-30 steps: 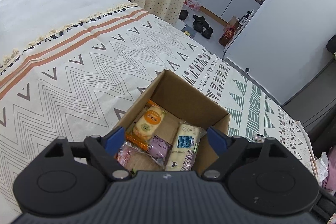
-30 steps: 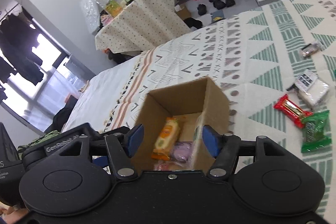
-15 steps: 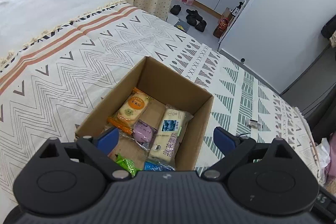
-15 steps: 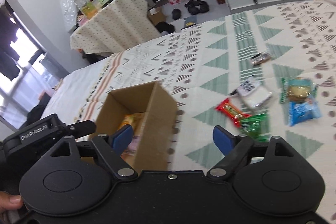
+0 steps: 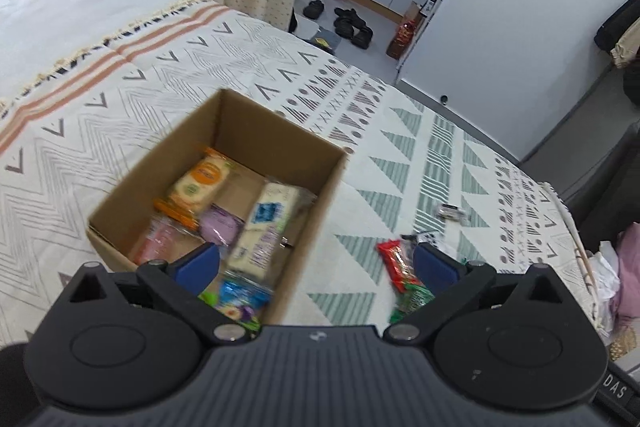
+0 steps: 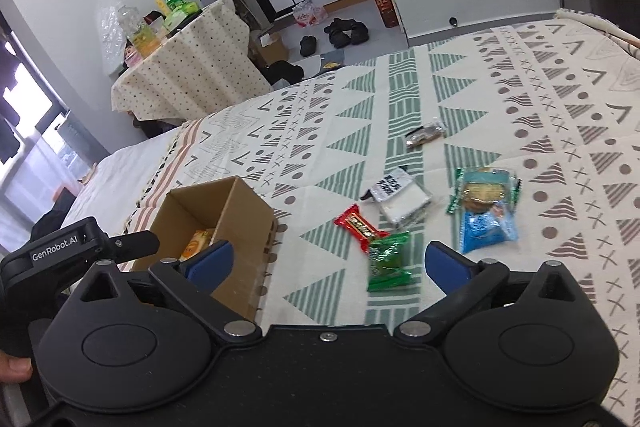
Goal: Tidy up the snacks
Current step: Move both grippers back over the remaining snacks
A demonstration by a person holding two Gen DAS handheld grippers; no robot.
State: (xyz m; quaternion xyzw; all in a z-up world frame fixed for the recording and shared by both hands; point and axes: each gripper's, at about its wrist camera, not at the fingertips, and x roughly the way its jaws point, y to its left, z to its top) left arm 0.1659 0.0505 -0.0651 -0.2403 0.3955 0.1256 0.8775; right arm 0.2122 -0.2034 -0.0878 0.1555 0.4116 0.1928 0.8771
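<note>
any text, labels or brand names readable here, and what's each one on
"GenRobot.AI": white letters on the black body of the left gripper, seen in the right wrist view.
"DAS": partial letters at the lower right edge of the left wrist view, on a dark part.
Snack wrapper printing and box packets: too blurred to read.

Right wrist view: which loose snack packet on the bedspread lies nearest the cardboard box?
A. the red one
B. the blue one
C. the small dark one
A: the red packet lies closest to the cardboard box; the blue packet and small dark packet lie farther right.
</note>
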